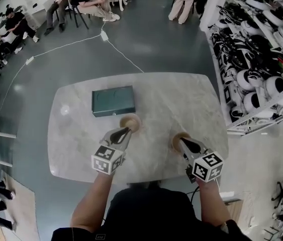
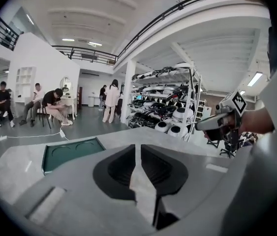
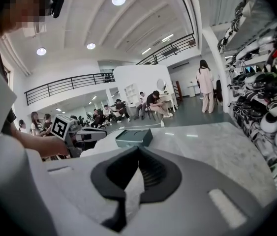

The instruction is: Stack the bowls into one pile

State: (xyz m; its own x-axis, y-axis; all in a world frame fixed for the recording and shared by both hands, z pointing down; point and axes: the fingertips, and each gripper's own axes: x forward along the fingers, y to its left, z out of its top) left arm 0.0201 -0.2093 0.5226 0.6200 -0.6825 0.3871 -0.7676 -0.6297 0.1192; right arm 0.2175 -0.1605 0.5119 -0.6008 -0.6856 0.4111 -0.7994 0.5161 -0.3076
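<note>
My left gripper (image 1: 125,131) has a tiny gap, my right gripper (image 1: 183,141) is squeezed tight, and both are empty. One round brown wooden bowl (image 1: 131,120) sits by my left tip, a second bowl (image 1: 175,141) by my right.

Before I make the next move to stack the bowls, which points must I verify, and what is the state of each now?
1. Both bowls in sight: ok; left bowl and right bowl stand apart on the table.
2. Left gripper empty: ok; jaws slightly apart, nothing between.
3. Right gripper open for grasping: not ok; jaws shut.
4. Way between bowls free: ok; bare table.
5. Bowls empty inside: cannot tell; grippers partly cover them.
</note>
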